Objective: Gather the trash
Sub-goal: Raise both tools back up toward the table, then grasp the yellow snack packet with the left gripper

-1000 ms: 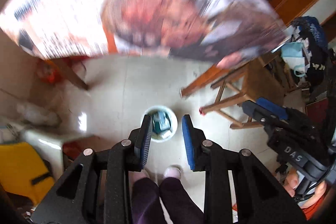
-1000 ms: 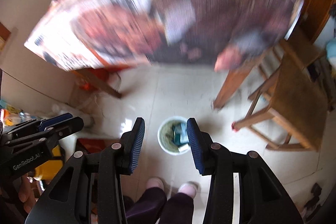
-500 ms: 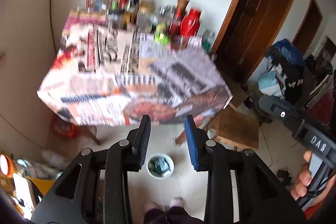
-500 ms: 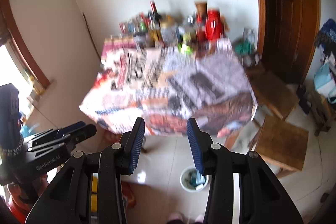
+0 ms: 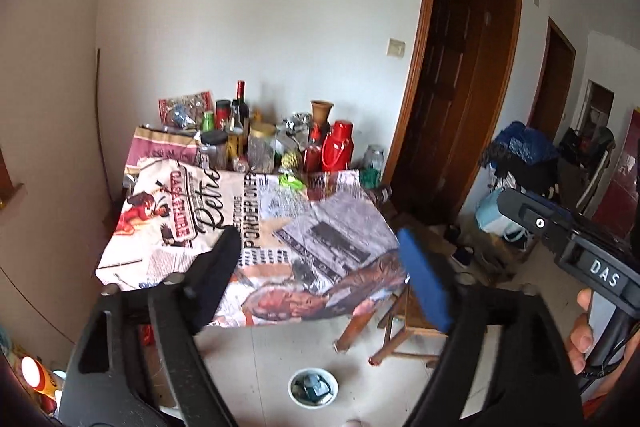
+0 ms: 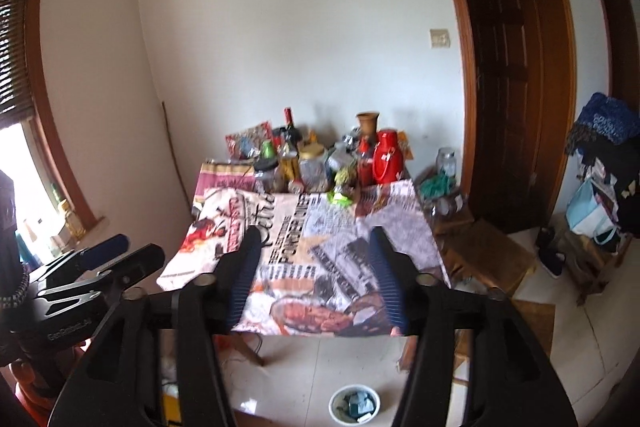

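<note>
The left gripper point(image 5: 320, 267) has its jaws standing wide apart; they have just been opening, and nothing is between them and nothing touches them. The right gripper point(image 6: 316, 275) also has its jaws apart, somewhat less wide, they too have just been opening, and the space between them is empty. Both grippers point a little downward over the near edge of the bench point(image 5: 280, 243), which is covered by a cloth printed with newspaper pictures and words. In the left wrist view the right gripper shows at the right edge, held by a hand point(image 5: 582, 331); in the right wrist view the left gripper point(image 6: 84, 267) shows at the left edge. Under the grippers, on the tiled floor point(image 5: 256, 363) in front of the bench, stands a small white bin point(image 5: 313, 387), and in it lies some trash point(image 6: 357, 404), bluish-green pieces that are too small to tell more about. At the far end of the bench, against the wall, stand many bottles and jars point(image 6: 312, 163), a red flask point(image 5: 338, 147) and a brown vase point(image 6: 367, 125). A small green wrapper point(image 5: 291, 181) lies on the cloth just in front of them. A wooden stool point(image 5: 412, 327) stands beside the right corner of the bench.
</note>
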Demonstrator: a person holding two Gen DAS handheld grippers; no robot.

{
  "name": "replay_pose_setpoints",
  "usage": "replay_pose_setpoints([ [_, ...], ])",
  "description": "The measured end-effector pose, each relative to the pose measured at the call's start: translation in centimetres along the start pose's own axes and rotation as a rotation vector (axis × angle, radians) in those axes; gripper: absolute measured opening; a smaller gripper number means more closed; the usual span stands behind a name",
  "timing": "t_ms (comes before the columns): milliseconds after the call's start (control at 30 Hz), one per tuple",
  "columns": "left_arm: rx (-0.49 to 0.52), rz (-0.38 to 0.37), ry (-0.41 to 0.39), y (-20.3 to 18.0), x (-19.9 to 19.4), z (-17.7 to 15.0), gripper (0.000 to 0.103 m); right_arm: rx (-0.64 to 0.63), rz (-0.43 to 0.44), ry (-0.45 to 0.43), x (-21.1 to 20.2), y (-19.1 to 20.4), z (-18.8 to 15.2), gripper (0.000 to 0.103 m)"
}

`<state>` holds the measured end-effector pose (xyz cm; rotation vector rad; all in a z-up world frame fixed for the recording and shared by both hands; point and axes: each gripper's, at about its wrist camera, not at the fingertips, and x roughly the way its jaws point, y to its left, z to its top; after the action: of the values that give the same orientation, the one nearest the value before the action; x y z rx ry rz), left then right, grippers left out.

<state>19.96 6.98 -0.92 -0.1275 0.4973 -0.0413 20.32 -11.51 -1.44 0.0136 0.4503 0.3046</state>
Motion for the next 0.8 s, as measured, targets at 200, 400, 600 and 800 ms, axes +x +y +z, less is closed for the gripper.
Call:
replay_pose_setpoints([
  [200, -0.042, -0.025, -0.027, 0.4, 2.6, 1.8, 0.091, 0.027, -0.035, -0.052, 0.7, -1.8, 1.6, 0.091],
  [400, -0.045, 0.018, -0.037, -0.4, 7.3, 4.1, 0.091, 0.02, -0.05, -0.086, 4.5, -5.3, 4.3, 0.092],
  [600, -0.049, 0.041, -0.022, -1.9, 13.6, 7.2, 0.091, -0.003, -0.05, -0.078, 9.6, -9.2, 8.1, 0.092],
  [800, -0.072, 0.077, -0.009, -3.7, 20.5, 9.8, 0.091, -0.052, -0.054, -0.051, 14.2, -12.2, 10.7, 0.092],
])
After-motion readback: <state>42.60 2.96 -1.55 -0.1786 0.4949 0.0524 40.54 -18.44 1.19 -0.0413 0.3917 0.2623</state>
